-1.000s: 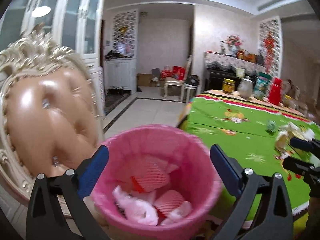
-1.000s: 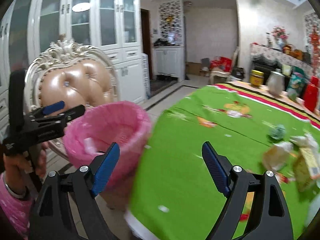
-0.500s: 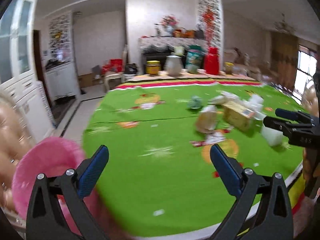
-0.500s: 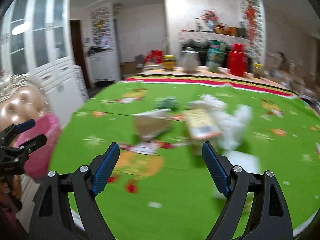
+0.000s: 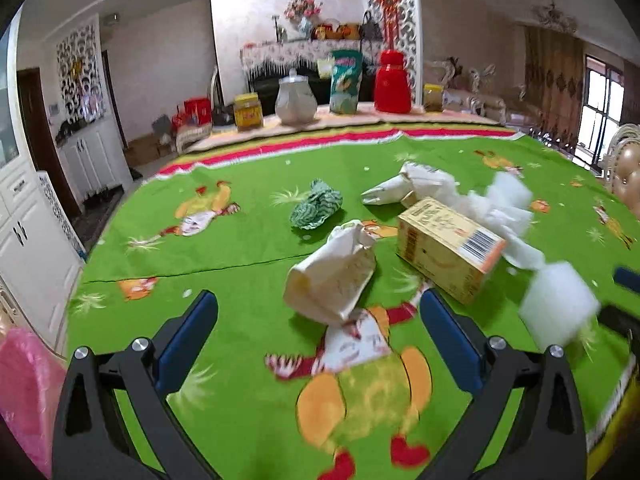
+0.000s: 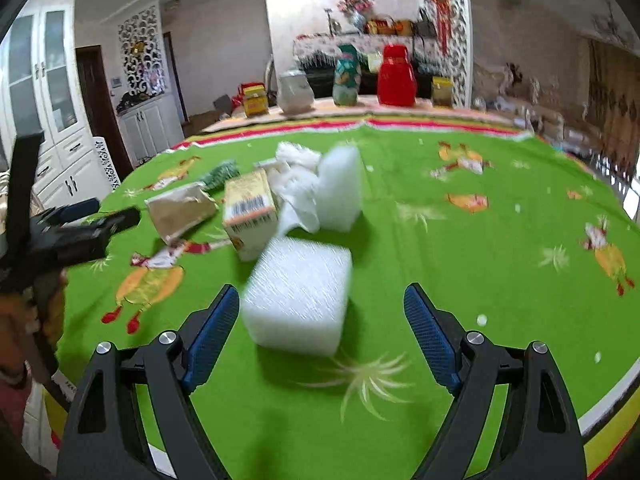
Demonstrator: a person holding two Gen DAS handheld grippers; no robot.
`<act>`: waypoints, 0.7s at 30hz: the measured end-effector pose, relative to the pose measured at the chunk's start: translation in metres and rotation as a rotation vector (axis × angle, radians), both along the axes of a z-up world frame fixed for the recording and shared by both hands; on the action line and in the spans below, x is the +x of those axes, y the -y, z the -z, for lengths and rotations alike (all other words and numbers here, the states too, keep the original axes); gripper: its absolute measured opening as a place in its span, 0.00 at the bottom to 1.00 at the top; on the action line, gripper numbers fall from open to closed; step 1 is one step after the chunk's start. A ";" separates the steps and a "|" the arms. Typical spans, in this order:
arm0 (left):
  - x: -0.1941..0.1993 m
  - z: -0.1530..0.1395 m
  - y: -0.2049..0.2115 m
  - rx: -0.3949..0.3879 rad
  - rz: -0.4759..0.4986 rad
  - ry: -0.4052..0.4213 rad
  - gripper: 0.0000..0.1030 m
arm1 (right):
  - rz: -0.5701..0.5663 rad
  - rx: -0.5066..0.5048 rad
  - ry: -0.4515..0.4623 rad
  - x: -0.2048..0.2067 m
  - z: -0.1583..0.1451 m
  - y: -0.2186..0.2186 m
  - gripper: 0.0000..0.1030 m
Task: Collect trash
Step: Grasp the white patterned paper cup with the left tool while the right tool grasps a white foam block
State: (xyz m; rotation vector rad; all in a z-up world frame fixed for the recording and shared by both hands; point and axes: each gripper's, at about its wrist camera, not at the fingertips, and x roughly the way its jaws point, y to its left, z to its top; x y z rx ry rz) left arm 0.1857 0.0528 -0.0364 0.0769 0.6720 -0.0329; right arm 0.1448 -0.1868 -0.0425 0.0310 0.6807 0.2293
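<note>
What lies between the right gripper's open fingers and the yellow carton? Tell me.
In the right wrist view, a white foam block lies on the green tablecloth between the right gripper and the yellow carton, just ahead of the open fingers.

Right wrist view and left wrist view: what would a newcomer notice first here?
The bright green tablecloth with cartoon prints fills both views. A white foam block lies just ahead of the open right gripper, with a yellow carton behind it. The open left gripper faces a crumpled paper bag.
</note>
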 end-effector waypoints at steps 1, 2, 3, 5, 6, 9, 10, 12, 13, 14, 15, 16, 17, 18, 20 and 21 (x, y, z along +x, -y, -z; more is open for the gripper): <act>0.009 0.003 0.000 -0.009 -0.002 -0.016 0.95 | 0.003 0.015 -0.019 0.004 0.004 0.002 0.78; 0.018 0.006 0.001 -0.016 -0.004 -0.032 0.95 | 0.003 0.025 -0.033 0.007 0.005 0.001 0.78; 0.023 0.008 0.001 -0.018 -0.006 -0.042 0.95 | 0.001 0.031 -0.043 0.007 0.005 -0.001 0.79; 0.038 0.014 0.001 -0.015 -0.017 -0.060 0.95 | -0.020 0.038 -0.056 0.011 0.007 -0.007 0.81; 0.045 0.018 0.001 -0.014 -0.023 -0.072 0.95 | -0.032 0.033 -0.057 0.012 0.007 -0.012 0.82; 0.059 0.025 -0.001 -0.028 -0.030 -0.107 0.94 | -0.045 -0.011 -0.071 0.016 0.008 -0.025 0.82; 0.064 0.028 -0.002 -0.036 -0.032 -0.115 0.91 | -0.043 -0.026 -0.080 0.018 0.011 -0.029 0.82; 0.070 0.033 -0.001 -0.045 -0.026 -0.133 0.75 | -0.040 -0.039 -0.086 0.020 0.014 -0.031 0.82; 0.074 0.039 0.000 -0.052 -0.007 -0.162 0.57 | -0.037 -0.046 -0.090 0.021 0.015 -0.032 0.82; 0.074 0.042 0.002 -0.057 0.005 -0.176 0.48 | -0.033 -0.051 -0.092 0.023 0.018 -0.034 0.82; 0.075 0.046 0.002 -0.066 0.022 -0.198 0.32 | -0.031 -0.053 -0.095 0.023 0.021 -0.036 0.82; 0.072 0.045 0.001 -0.082 0.030 -0.191 0.26 | -0.031 -0.057 -0.098 0.024 0.023 -0.036 0.82; 0.068 0.042 -0.001 -0.093 0.033 -0.169 0.22 | -0.032 -0.067 -0.116 0.026 0.025 -0.038 0.82; 0.064 0.038 -0.002 -0.087 0.033 -0.141 0.20 | -0.029 -0.069 -0.115 0.026 0.025 -0.038 0.80; 0.056 0.034 0.000 -0.069 0.039 -0.109 0.19 | -0.022 -0.063 -0.105 0.024 0.023 -0.037 0.61; 0.053 0.033 0.001 -0.068 0.041 -0.101 0.18 | -0.013 -0.063 -0.104 0.025 0.023 -0.036 0.61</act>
